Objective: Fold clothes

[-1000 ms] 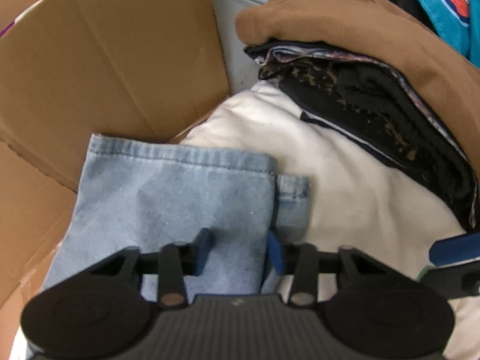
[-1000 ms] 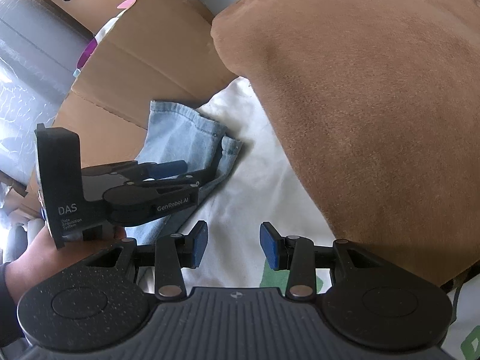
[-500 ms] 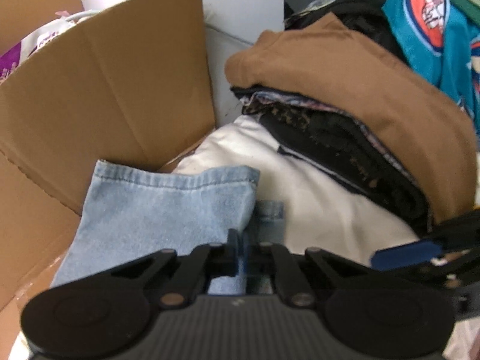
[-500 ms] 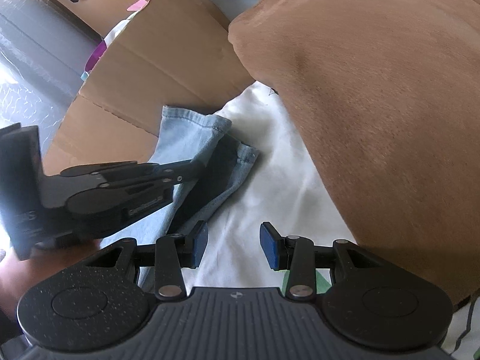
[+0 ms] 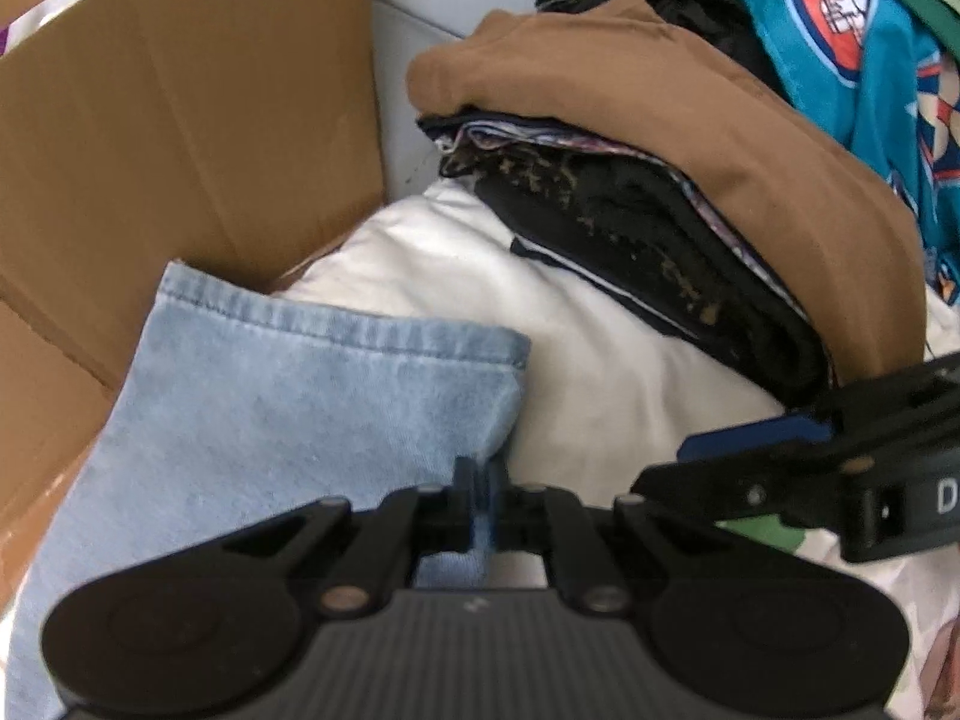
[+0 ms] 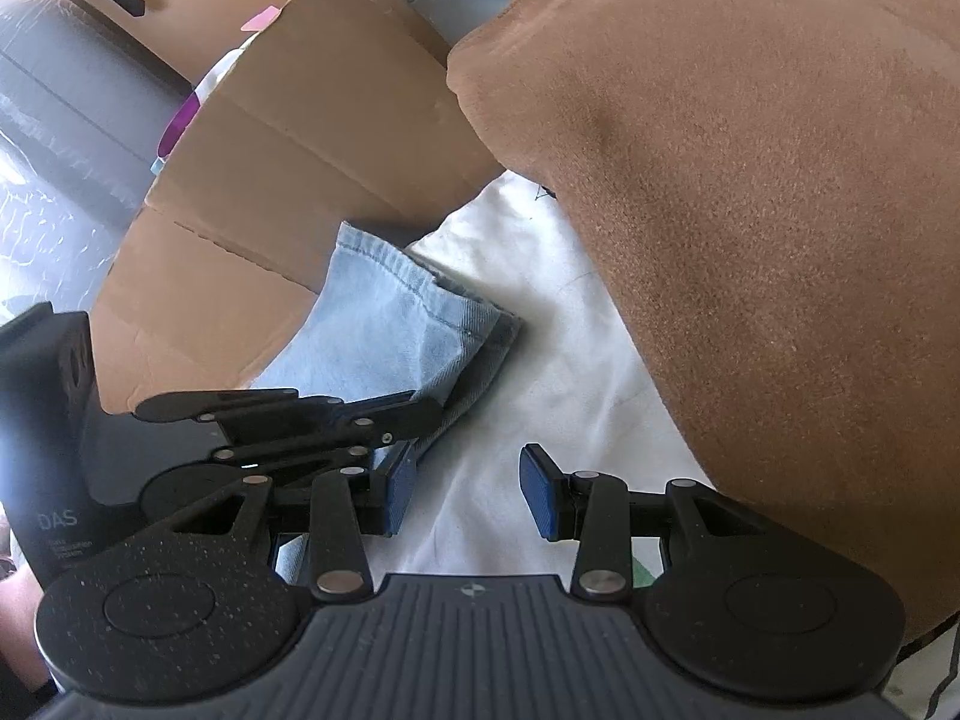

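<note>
Since a second ago the left claw (image 5: 480, 501) has closed from wide apart onto the side edge of the pale blue denim (image 5: 288, 420); its jaws now ease slightly apart, yet the pads still pinch the cloth. Denim spreads ahead and left of that claw over white fabric (image 5: 600, 360), its hem against a cardboard flap (image 5: 180, 120). Right claw (image 6: 468, 495) hangs released above the white fabric, nothing between its pads. Ahead and right sits a folded stack topped by a brown garment (image 6: 750, 240).
</note>
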A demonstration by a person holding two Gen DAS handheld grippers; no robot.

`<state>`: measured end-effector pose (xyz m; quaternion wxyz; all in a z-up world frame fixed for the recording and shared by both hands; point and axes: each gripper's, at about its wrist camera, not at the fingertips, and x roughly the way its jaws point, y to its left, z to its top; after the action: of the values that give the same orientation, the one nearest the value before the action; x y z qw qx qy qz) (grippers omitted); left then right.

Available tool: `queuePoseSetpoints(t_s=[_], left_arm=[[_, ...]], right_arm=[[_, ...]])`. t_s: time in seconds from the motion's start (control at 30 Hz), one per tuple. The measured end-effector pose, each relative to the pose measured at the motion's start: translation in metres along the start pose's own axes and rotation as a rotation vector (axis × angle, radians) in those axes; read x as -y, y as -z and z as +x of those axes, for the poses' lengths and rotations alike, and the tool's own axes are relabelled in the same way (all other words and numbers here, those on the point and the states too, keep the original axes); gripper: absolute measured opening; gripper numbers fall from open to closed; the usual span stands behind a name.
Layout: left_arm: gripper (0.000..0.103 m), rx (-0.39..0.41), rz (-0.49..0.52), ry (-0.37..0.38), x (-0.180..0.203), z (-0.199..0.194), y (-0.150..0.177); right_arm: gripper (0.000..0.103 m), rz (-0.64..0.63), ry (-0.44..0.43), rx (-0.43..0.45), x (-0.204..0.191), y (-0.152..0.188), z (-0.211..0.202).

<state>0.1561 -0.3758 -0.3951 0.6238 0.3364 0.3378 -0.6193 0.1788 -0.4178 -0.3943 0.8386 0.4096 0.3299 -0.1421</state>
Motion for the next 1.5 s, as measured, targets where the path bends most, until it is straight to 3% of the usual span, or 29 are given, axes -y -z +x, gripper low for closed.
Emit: queuePoseSetpoints(t_s=[0.1, 0.17, 0.47, 0.6, 0.7, 0.83, 0.9, 0.97, 1.07, 1.3, 1.5], left_arm=[[0.027, 0.001, 0.005, 0.0, -0.001, -0.009, 0.001], [0.052, -0.002, 0.012, -0.021, -0.002, -0.017, 0.006], [0.056, -0.093, 0.069, -0.12, -0.003, -0.024, 0.042], [0.068, -0.078, 0.071, -0.127, -0.004, -0.032, 0.052], [0.069, -0.084, 0.098, -0.157, -0.006, -0.036, 0.059], [0.06, -0.07, 0.049, -0.162, -0.018, -0.048, 0.065], [0.044, -0.047, 0.017, -0.142, -0.024, -0.056, 0.065], [0.019, -0.03, -0.012, -0.121, -0.029, -0.064, 0.063], [0.003, -0.025, -0.04, -0.102, -0.033, -0.07, 0.06], [0.003, -0.007, -0.139, -0.059, -0.047, -0.084, 0.052], [0.003, -0.017, -0.161, -0.026, -0.048, -0.077, 0.051]], right_arm=[[0.045, 0.005, -0.004, 0.005, 0.0, -0.001, 0.001], [0.045, 0.016, -0.008, 0.009, 0.001, -0.002, 0.002], [0.045, 0.033, -0.018, 0.011, -0.003, -0.003, 0.013], [0.045, 0.022, -0.014, -0.004, -0.006, -0.002, 0.019], [0.045, 0.005, -0.015, -0.019, -0.01, 0.0, 0.025], [0.045, -0.017, -0.023, -0.043, -0.016, 0.004, 0.031], [0.045, -0.041, -0.029, -0.059, -0.023, 0.007, 0.036], [0.045, -0.062, -0.038, -0.076, -0.03, 0.009, 0.042], [0.045, -0.104, -0.054, -0.093, -0.044, 0.011, 0.05], [0.045, -0.233, -0.018, -0.057, -0.07, 0.0, 0.058], [0.044, -0.332, -0.001, -0.128, -0.073, 0.006, 0.085]])
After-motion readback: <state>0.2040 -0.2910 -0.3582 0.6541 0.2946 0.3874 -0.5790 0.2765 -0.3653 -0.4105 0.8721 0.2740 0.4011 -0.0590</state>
